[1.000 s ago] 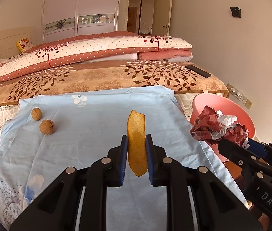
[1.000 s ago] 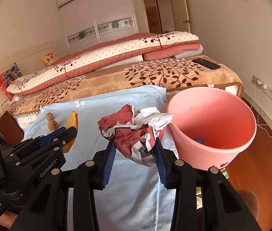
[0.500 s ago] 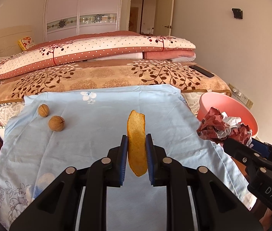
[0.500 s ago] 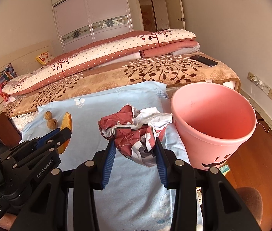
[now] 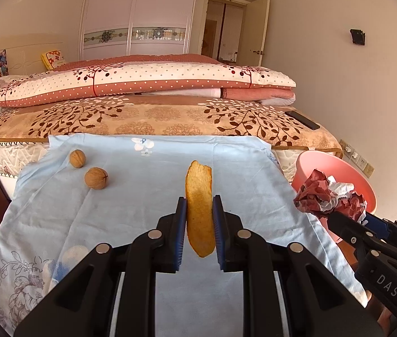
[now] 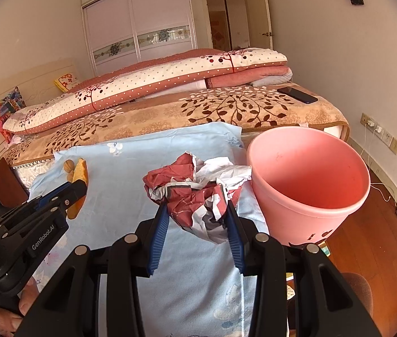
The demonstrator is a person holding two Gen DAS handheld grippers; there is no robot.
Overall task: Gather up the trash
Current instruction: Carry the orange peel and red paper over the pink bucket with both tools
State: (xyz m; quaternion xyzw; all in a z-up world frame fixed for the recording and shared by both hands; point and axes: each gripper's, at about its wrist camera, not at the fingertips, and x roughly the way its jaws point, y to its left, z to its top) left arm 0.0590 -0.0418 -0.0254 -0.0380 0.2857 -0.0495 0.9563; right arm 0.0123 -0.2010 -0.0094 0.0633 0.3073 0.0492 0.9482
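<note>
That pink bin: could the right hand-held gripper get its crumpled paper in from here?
Probably yes. The right hand-held gripper holds the crumpled paper just left of the pink bin, whose open mouth has nothing blocking it.

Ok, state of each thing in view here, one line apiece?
left gripper: shut on orange peel, held upright.
right gripper: shut on crumpled paper.
pink bin: upright, open, beside the bed.
walnuts: two, loose on the blue sheet.
phone: flat on the blanket.
</note>
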